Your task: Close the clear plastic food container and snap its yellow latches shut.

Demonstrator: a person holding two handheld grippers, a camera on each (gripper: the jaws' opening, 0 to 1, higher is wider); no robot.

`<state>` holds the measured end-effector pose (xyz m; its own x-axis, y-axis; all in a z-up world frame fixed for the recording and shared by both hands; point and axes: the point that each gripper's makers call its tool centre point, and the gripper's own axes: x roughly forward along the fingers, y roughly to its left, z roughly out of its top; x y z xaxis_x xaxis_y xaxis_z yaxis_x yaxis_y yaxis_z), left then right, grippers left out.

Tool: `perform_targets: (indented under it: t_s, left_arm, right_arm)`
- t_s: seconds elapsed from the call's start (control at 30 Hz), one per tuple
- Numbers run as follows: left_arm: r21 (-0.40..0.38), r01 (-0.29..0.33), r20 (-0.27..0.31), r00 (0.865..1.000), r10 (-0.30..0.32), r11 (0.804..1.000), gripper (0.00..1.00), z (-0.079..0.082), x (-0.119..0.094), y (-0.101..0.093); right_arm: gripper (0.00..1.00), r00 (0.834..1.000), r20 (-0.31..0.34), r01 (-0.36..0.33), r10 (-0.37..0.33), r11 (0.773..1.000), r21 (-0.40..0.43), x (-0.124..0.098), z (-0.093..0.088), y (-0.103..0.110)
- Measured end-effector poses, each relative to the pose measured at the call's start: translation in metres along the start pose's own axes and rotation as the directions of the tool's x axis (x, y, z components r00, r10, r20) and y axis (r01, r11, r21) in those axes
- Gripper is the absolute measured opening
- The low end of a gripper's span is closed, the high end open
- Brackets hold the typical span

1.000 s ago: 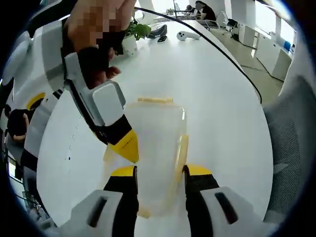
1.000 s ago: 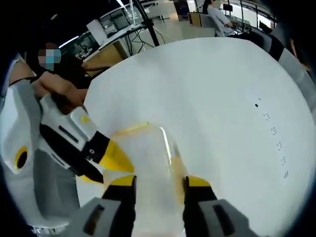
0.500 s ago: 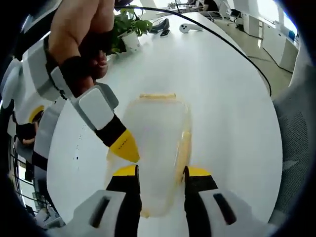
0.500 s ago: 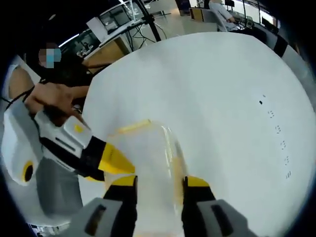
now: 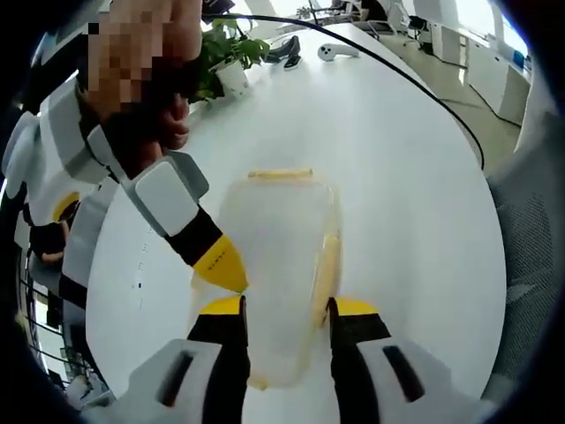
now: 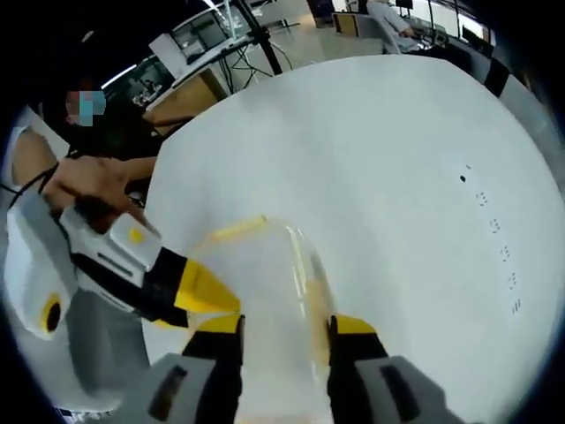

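The left gripper straddles the clear food container, jaws apart — likely steadying it. The right gripper does likewise; beside its left jaw, the other's yellow tip meets a side latch — 2 braces for snapping.

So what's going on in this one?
A person is working a clear plastic food container on a white table with two handheld claws. The left claw is open, its jaws straddling the container's near end. The right claw comes in from the side with its yellow tip at the container's edge. The lid appears to be on; yellow latches show along its sides.
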<state>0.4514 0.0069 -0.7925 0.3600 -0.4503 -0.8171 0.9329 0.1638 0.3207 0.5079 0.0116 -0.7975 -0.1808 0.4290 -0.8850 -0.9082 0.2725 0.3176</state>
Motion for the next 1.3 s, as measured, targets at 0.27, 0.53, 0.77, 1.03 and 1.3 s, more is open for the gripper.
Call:
perform_targets:
  t_s: [0.27, 0.53, 0.77, 1.03, 1.3]
  left_arm:
    - [0.022, -0.009, 0.004, 1.000, 0.008, 1.000, 0.34, 0.001, 0.000, 0.000]
    - [0.040, 0.015, 0.002, 1.000, -0.015, 0.999, 0.34, 0.003, -0.003, 0.000]
    - [-0.004, 0.029, 0.021, 0.999, -0.029, 1.000, 0.43, 0.007, -0.010, 0.008]
    - [0.009, 0.080, 0.043, 0.996, -0.081, 0.997, 0.48, 0.007, -0.018, 0.009]
    - [0.047, 0.101, 0.011, 0.995, -0.101, 0.994, 0.58, -0.007, -0.022, 0.018]
  right_arm:
    - [0.36, 1.000, 0.023, 0.021, -0.021, 1.000, -0.001, -0.003, -0.001, 0.001]
    - [0.42, 0.999, 0.046, 0.021, -0.022, 1.000, 0.009, -0.011, 0.001, 0.001]
    - [0.46, 0.996, 0.067, 0.063, -0.060, 0.997, -0.037, -0.024, 0.003, -0.002]
    - [0.48, 0.996, 0.039, 0.087, -0.083, 0.992, -0.088, -0.030, -0.010, 0.002]
    - [0.53, 0.993, 0.011, 0.114, -0.114, 0.982, -0.153, -0.035, -0.021, 0.009]
